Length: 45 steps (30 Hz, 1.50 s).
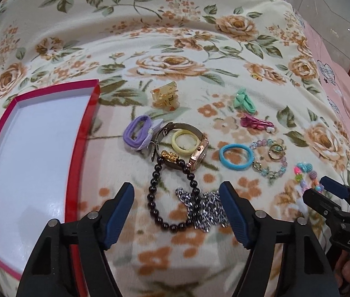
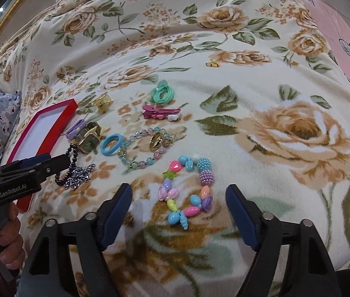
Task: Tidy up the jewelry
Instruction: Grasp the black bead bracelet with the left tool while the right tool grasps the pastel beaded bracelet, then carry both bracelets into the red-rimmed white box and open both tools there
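On the far left a red-rimmed box [image 1: 85, 133] lies open on the floral blanket [image 1: 175, 37], its white floor holding nothing that can be seen, so by my reading none of the sorting is done yet and every piece is left to move. Just right of the box comes a cluster: a purple hair tie [image 1: 136, 133], an amber claw clip [image 1: 165, 96] behind it, a rose-gold wristwatch [image 1: 199, 151] with a yellow hair ring [image 1: 184, 141] lying inside its band, and a black bead bracelet [image 1: 172, 193] whose loop crosses a silver sequined bow [image 1: 201, 208]. The left gripper [image 1: 176, 193] hangs over that bracelet and bow with its jaws apart, one to each side and neither pad pressing on anything. Further right lie a blue hair ring [image 1: 236, 157], a pastel glass-bead bracelet [image 1: 270, 158] with gold rings, a mint hair tie [image 1: 244, 101], a pink hair clip [image 1: 256, 122], and a small gold piece [image 2: 213, 63] well apart at the back. Rightmost is a chunky multicoloured bead bracelet [image 2: 187, 185]; the right gripper [image 2: 179, 192] stands spread over it, nothing clasped. Both look poised for a first pickup.
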### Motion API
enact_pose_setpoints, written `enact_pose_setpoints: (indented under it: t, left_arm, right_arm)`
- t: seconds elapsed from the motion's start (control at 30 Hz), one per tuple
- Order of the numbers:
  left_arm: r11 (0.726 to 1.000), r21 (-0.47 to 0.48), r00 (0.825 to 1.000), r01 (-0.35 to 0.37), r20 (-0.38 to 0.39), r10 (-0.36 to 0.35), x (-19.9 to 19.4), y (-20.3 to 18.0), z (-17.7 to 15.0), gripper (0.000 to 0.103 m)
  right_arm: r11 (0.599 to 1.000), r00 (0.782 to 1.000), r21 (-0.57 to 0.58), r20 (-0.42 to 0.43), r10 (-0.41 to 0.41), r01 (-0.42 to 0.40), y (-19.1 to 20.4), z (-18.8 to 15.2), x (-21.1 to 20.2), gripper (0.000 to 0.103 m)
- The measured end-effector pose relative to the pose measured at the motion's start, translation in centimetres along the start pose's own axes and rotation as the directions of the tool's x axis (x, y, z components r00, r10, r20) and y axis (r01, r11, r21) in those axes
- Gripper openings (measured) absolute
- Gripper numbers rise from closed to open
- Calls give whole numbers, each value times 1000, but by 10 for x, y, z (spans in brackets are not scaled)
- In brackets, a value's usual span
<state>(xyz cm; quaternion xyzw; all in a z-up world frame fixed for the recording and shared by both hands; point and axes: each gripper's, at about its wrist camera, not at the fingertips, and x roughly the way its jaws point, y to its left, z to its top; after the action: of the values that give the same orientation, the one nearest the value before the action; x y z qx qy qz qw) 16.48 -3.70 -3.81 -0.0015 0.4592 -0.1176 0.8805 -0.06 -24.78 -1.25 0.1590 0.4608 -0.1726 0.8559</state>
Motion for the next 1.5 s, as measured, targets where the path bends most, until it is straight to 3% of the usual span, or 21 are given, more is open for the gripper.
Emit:
enact_pose_setpoints:
  t: [0.2,0.33,0.37,0.4,0.47,0.7,1.13,1.5]
  left_arm:
    - [1000,11,999,0,-37,1,22,-4,7,54]
    - [1000,15,999,2,-52,-1,30,-5,9,27]
    - [1000,13,998,8,-55,-7,31,-5,10,20]
    - [1000,13,998,11,-54,-10,32,-4,10,17]
    - [1000,13,999,13,-49,-13,30,-2,10,10]
    - [999,-21,999,39,-13,-39,9,10,6,7]
    - [997,-53,997,47,65,-44,-50,30,-10,7]
    - [991,-129,993,17,117,-2,-93,66,-25,7]
  right_arm:
    - [1000,1000,2,-19,-21,21,-5,3,9,59]
    - [999,999,-9,-21,-39,39,-5,6,13,45]
    - [999,999,-16,-22,-43,42,-4,6,15,38]
    - [999,999,-24,-22,-45,45,-3,7,16,30]
    - [999,999,-32,-22,-40,40,-2,7,17,23]
    - [999,1000,-31,2,17,-17,3,8,10,12]
    - [993,992,-47,60,114,-111,27,19,-14,12]
    - [965,968,-118,59,243,-235,81,33,-18,12]
